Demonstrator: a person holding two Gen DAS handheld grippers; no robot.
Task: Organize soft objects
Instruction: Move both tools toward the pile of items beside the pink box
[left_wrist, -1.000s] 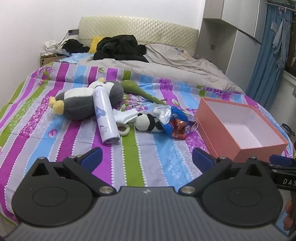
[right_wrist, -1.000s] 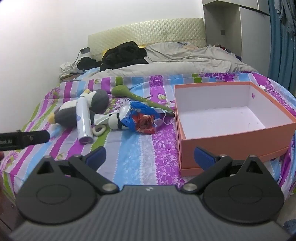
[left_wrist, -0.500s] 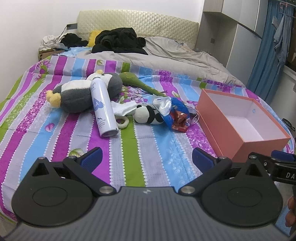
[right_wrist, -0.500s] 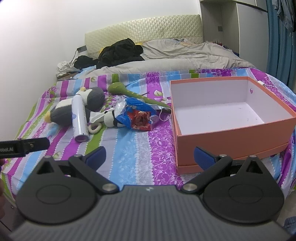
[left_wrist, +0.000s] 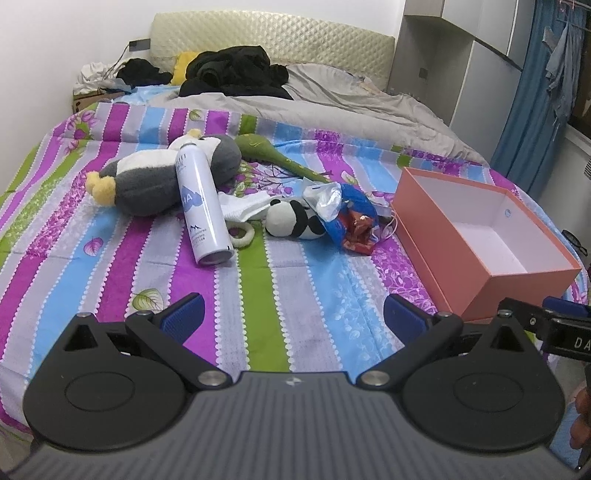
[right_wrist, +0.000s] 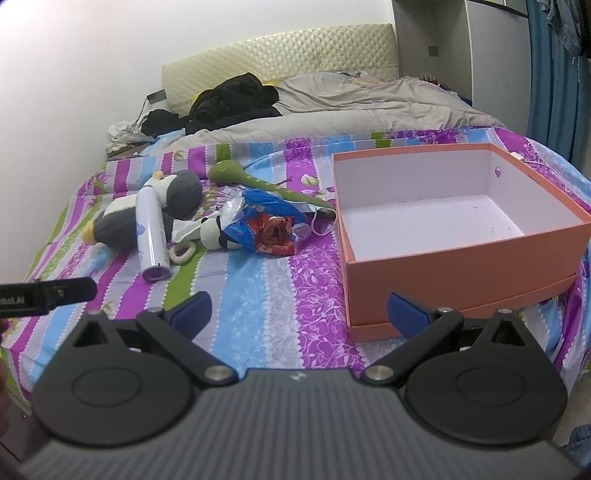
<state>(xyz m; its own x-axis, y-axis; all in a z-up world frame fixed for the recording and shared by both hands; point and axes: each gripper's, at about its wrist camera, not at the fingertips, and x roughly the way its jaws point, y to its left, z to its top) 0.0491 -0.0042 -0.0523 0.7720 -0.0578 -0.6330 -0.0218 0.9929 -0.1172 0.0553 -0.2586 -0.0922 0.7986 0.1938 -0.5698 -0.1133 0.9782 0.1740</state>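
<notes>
Both cameras now sit closer to the bed (left_wrist: 110, 280): over 1 second the left gripper (left_wrist: 293, 317) advances toward the plush penguin (left_wrist: 159, 177), and the right gripper (right_wrist: 301, 312) nears the orange box (right_wrist: 461, 273).

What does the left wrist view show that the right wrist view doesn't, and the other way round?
Only the left wrist view shows the right tool's tip at its right edge, and a yellow cushion by the headboard. Only the right wrist view shows the left tool's tip at its left edge. Both share the open, empty orange box, penguin plush, spray can, panda plush and blue wrapper.
</notes>
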